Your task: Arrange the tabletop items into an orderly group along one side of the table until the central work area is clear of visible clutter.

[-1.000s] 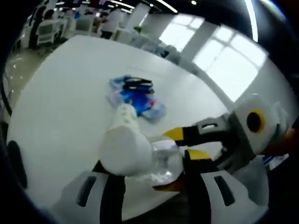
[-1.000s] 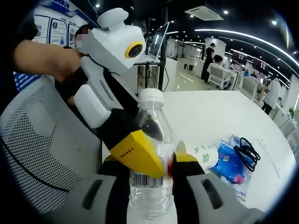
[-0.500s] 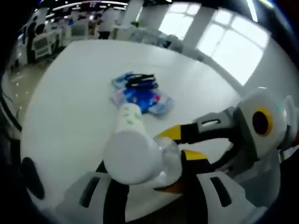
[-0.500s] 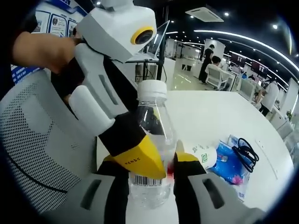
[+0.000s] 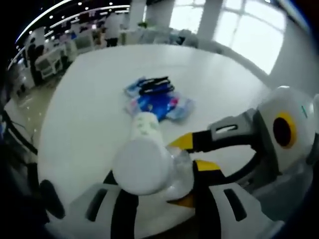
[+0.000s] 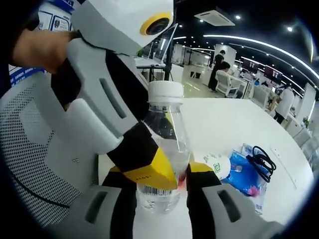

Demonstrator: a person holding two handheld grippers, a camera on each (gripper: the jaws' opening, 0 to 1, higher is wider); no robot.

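Observation:
A clear water bottle (image 6: 162,149) with a white cap (image 5: 142,167) stands upright at the near edge of the white table (image 5: 89,109). My right gripper (image 6: 162,191) is shut on its lower part, with one yellow-tipped finger (image 6: 199,167) pressed against its side. My left gripper (image 5: 164,204) comes down from the upper left and is also shut on the bottle. Its yellow fingertip (image 6: 149,172) lies across the barcode label. The right gripper's yellow fingertips (image 5: 185,142) flank the clear body in the left gripper view.
A small white container with a green mark (image 6: 218,167) (image 5: 144,124) lies on its side behind the bottle. Past it are blue packets (image 5: 159,102) (image 6: 244,179) with a black cable (image 5: 154,85) (image 6: 261,159) on top. A mesh chair (image 6: 35,149) stands at the table's near edge.
Both grippers keep their hold on the bottle. The left gripper looms larger and higher in the right gripper view, and both cameras have shifted slightly.

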